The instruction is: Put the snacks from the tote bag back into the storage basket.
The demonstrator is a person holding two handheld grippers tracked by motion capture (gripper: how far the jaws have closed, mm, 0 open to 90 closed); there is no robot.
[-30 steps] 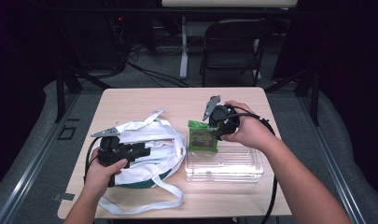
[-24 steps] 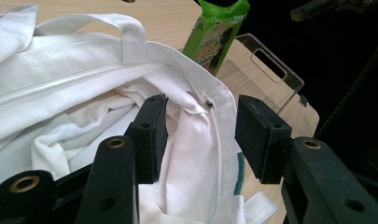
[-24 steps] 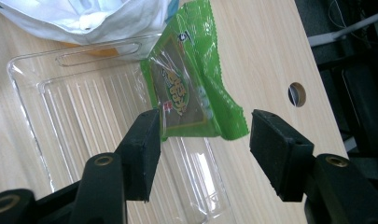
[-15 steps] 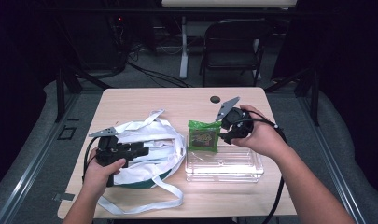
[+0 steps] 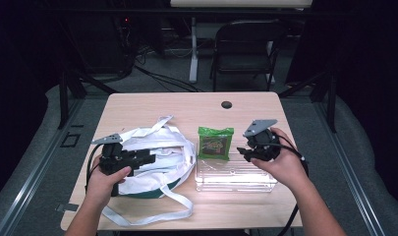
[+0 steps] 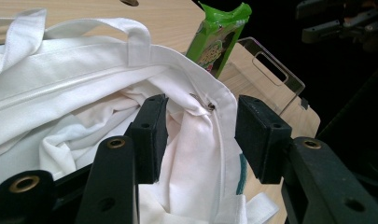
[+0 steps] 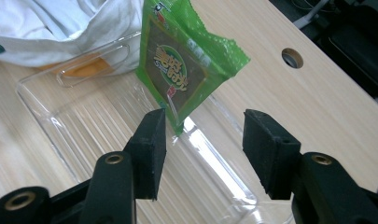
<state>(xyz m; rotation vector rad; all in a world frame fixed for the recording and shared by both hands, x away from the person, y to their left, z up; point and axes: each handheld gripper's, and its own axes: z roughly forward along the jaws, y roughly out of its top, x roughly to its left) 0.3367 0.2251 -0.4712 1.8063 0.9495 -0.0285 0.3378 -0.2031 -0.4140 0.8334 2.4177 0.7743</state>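
The right gripper [image 7: 203,140] has just been closing, jaws apart (nothing pressed), the green snack packet [image 7: 184,60] standing just ahead in the clear tray [image 7: 84,126]. The left gripper [image 6: 200,135] straddles the white bag's [image 6: 84,93] rim, half-open.

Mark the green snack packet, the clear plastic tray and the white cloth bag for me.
Green foil snack packet [image 7: 179,70]: right gripper view, on its printed front.
Clear plastic tray [image 5: 236,178]: high view, on its bare ribbed floor.
White cloth tote bag [image 6: 203,140]: left gripper view, on the fabric between the jaws.
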